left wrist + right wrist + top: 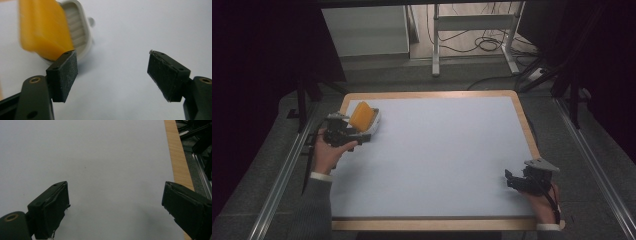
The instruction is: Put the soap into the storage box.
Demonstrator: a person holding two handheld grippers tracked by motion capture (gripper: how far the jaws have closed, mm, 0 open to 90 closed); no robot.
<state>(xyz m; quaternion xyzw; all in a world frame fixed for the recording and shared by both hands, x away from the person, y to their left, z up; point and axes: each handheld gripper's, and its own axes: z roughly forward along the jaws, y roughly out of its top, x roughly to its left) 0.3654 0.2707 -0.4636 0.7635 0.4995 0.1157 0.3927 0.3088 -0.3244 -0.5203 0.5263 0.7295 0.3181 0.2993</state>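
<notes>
Presently: yellow sponge (pixel 361 114) propped in white dish (pixel 373 126); left gripper (pixel 112 72) beside dish, right gripper (pixel 115 205) well apart, jaws spread, empty; nothing grasped yet.

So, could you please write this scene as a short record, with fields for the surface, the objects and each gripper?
surface: white board with a wooden rim, on the table
objects: orange sponge leaning tilted in a white ribbed dish, at the far left corner
left gripper: open, beside the dish; one jaw pad sits just in front of the sponge
right gripper: open, holding nothing, near the right edge of the board
hands: one hand holds each gripper
</notes>
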